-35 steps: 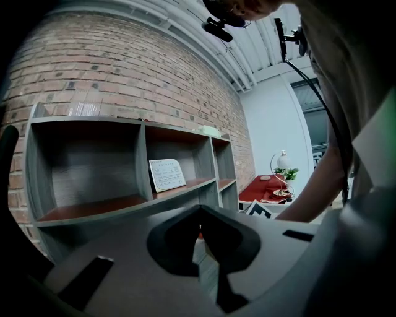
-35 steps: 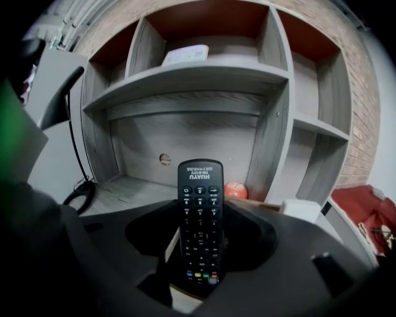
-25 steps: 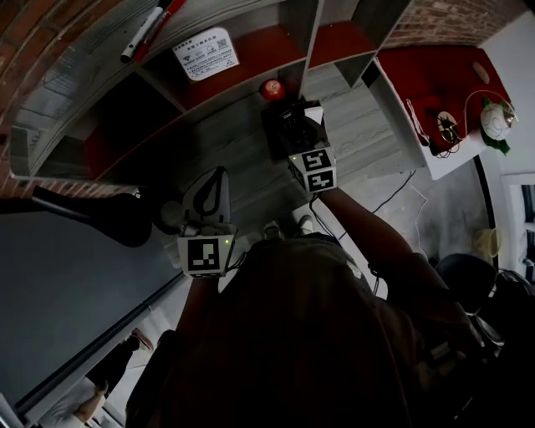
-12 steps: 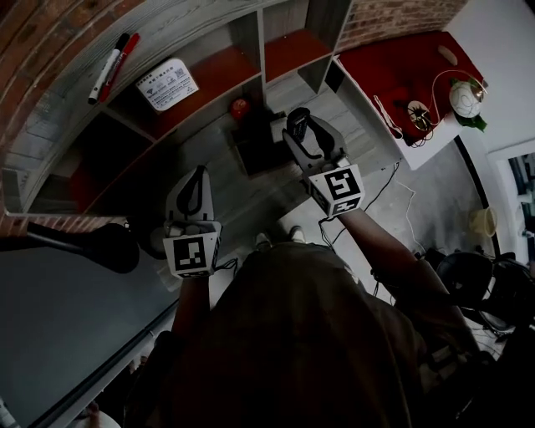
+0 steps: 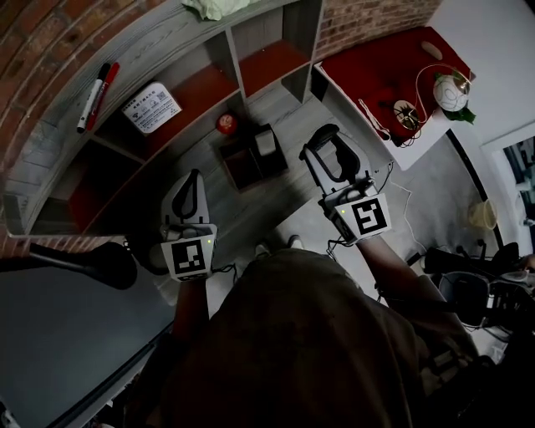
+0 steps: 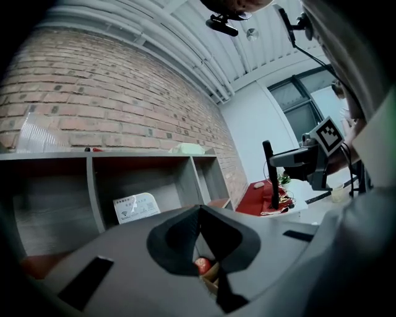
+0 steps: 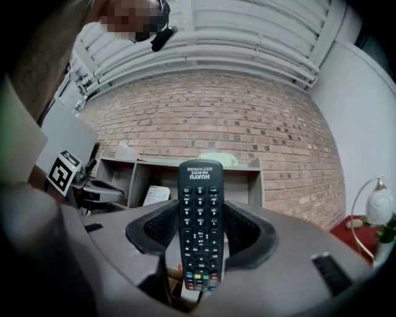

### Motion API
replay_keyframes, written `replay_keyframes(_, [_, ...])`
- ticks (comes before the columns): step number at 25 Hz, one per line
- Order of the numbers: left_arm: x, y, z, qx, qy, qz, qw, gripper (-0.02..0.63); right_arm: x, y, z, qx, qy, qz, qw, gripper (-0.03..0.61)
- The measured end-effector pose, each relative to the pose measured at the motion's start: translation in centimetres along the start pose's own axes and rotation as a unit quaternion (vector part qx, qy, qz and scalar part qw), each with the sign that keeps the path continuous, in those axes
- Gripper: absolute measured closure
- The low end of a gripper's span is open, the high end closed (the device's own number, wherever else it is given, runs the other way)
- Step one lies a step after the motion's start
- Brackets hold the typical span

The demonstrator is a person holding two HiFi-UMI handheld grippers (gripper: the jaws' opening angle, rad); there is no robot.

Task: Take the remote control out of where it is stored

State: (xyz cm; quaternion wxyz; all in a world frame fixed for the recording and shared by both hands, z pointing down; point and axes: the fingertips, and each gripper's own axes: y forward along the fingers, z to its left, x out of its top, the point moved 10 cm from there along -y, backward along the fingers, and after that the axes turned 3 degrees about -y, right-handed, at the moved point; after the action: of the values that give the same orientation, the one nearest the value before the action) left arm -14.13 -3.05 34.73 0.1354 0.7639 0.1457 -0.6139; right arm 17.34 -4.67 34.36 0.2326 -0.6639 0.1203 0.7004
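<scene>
A black remote control (image 7: pixel 199 226) with coloured buttons at its lower end stands upright between the pads of my right gripper (image 7: pixel 199 232), which is shut on it. In the head view this gripper (image 5: pixel 333 155) hangs right of the dark storage box (image 5: pixel 249 159) and well above it. From the left gripper view the remote (image 6: pixel 270 176) shows edge-on as a thin black bar. My left gripper (image 5: pixel 191 191) hovers left of the box, and its jaw tips (image 6: pixel 199 212) meet with nothing between them.
A grey shelf unit with red insides (image 5: pixel 201 79) lines the brick wall. It carries a white card (image 5: pixel 150 107), two markers (image 5: pixel 94 94) and a green cloth (image 5: pixel 213 7). A red ball (image 5: pixel 224 124) lies beside the box. A red table (image 5: pixel 380 58) with a white lamp (image 5: pixel 451 90) stands right.
My right gripper has lifted up and away from the storage box with the remote in it, moving right in the head view. The left gripper has drifted slightly and stays shut.
</scene>
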Motion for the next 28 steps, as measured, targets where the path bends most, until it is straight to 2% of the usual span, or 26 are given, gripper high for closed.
replay_keyframes(5, [0.1, -0.2, -0.1, 0.004, 0.016, 0.009, 0.9998, 0.603, 0.6, -2.9, -0.3, -0.024, 0.01, -0.018, 0.999, 0.351])
replay_keyframes(10, [0.9, 0.1, -0.5, 0.004, 0.0, -0.004, 1.0, 0.603, 0.3, -4.8, -0.7, -0.043, 0.014, -0.017, 0.999, 0.351])
replay_keyframes(15, [0.4, 0.1, -0.6, 0.001, 0.0, 0.002, 1.0, 0.603, 0.1, -5.7, -0.9, -0.06, 0.023, -0.019, 0.998, 0.351])
replay_keyframes(28, [0.5, -0.1, -0.6, 0.0, -0.004, 0.007, 1.0, 0.603, -0.5, -4.9, -1.1, -0.046, 0.02, 0.003, 0.999, 0.351])
